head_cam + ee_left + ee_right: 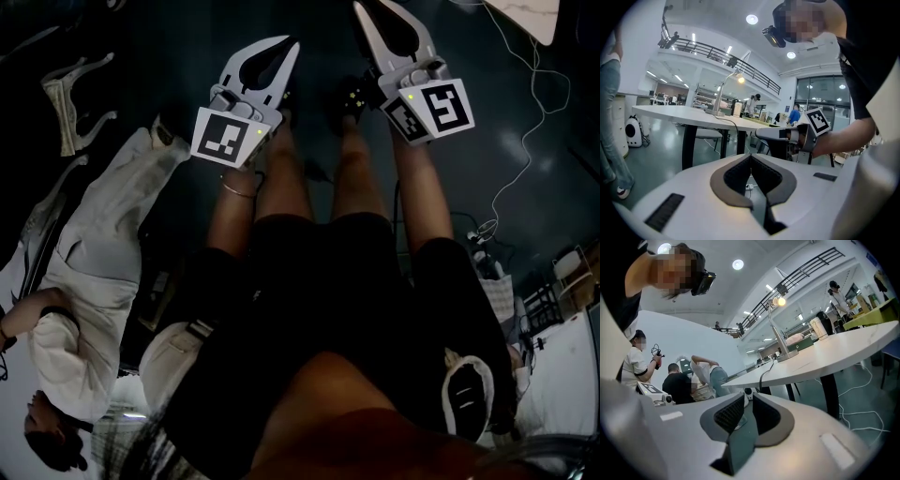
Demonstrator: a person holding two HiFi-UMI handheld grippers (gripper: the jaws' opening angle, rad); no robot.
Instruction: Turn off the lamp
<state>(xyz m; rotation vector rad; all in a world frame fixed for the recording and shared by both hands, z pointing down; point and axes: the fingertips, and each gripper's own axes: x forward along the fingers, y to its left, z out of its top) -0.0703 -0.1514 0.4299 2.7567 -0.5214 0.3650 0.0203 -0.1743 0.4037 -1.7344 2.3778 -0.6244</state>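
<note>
The desk lamp (739, 79) is lit and stands on a white table (689, 116), far ahead of my left gripper (751, 155). In the right gripper view the same lamp (778, 301) glows above its base on the table (843, 350). My left gripper (292, 44) is shut with nothing in it. A narrow gap shows between the tips of my right gripper (748, 395), and nothing is between them. In the head view both grippers hang low in front of my legs, the right gripper (367, 6) at the top edge. Neither touches the lamp or the table.
A white cable (525, 131) trails over the dark floor to the right. A person in white (84, 281) bends over at the left. Other people (679, 383) crouch beyond the table. The lamp's cord (764, 373) hangs off the table edge.
</note>
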